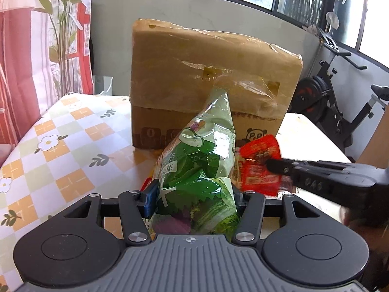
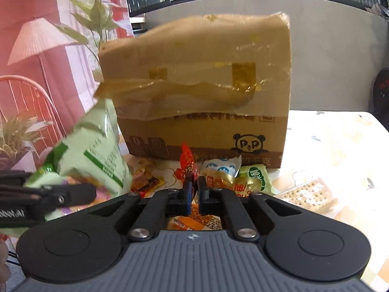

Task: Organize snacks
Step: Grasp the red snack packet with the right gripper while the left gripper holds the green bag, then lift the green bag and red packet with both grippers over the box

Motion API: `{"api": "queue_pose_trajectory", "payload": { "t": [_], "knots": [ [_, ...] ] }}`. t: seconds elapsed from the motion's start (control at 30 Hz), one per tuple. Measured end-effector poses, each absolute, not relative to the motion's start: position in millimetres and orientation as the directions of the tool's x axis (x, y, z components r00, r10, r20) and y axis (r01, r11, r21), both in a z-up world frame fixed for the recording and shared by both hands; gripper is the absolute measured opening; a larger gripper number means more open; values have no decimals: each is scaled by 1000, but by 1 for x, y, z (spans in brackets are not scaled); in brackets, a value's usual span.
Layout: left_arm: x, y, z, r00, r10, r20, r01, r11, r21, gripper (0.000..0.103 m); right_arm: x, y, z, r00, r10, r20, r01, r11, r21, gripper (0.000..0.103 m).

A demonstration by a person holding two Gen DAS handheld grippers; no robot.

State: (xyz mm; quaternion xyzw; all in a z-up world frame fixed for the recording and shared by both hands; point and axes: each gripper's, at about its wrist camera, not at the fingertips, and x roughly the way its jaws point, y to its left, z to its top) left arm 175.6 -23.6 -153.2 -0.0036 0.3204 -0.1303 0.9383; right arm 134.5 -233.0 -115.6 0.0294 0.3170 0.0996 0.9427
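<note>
Your left gripper (image 1: 194, 194) clamps the green bag (image 1: 199, 170) at frame centre. Your right gripper (image 2: 194, 189) pinches a red packet (image 2: 187, 165), jaws nearly together, below the cardboard box (image 2: 194, 97)

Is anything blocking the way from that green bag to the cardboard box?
The green bag, clamped in the left gripper, has nothing between it and the cardboard box. But the box's taped flaps look closed, with no opening visible on this side.
</note>
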Motion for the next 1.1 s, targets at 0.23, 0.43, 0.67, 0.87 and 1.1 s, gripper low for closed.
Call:
{"api": "queue_pose_trajectory", "payload": {
  "t": [0.23,0.43,0.67,0.87,1.1],
  "knots": [
    [172,1,-143,772,-212,-599,180,977,-114,57,122,-248,-104,799,190,-571,-130,981,145,4],
    [176,15,-102,839,-201,-506,164,979,-119,57,119,-253,-76,838,202,-507,-145,978,151,4],
    [199,16,-52,877,-214,-431,184,977,-110,57,123,-255,-29,884,223,-411,-180,973,141,4],
    [217,1,-10,901,-238,-362,209,971,-117,57,144,-261,14,913,240,-329,-203,969,142,5],
    [234,-22,23,911,-278,-305,260,961,-99,57,175,-264,36,926,232,-297,-210,972,105,4]
  ]
}}
